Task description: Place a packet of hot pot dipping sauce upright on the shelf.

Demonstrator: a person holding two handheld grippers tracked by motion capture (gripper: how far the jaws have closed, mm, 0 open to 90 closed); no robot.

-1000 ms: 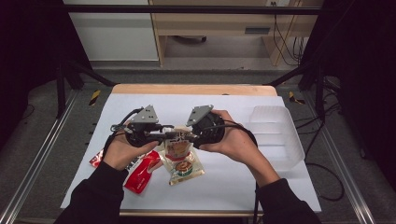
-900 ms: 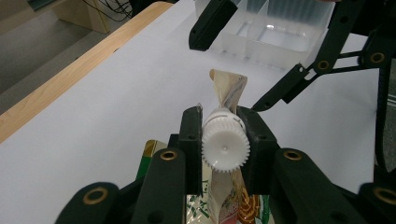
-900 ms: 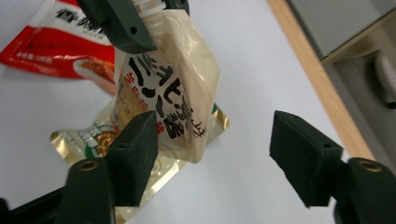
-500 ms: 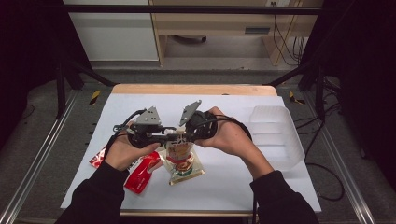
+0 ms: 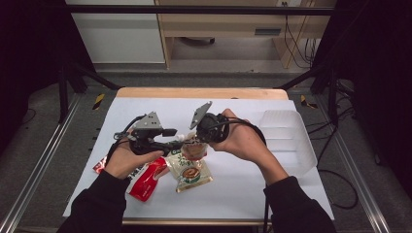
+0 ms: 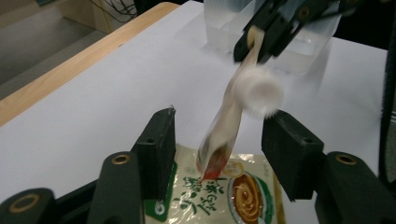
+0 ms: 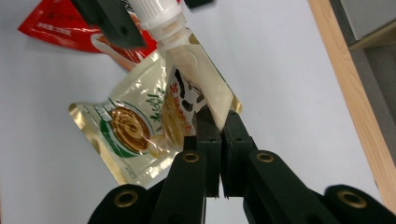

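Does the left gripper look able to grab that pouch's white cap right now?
Probably yes: the left gripper stands open with the white cap just beyond its jaws, nothing between, while the right gripper pinches the pouch.

Tilted white-capped spout pouch [image 7: 198,79], airborne
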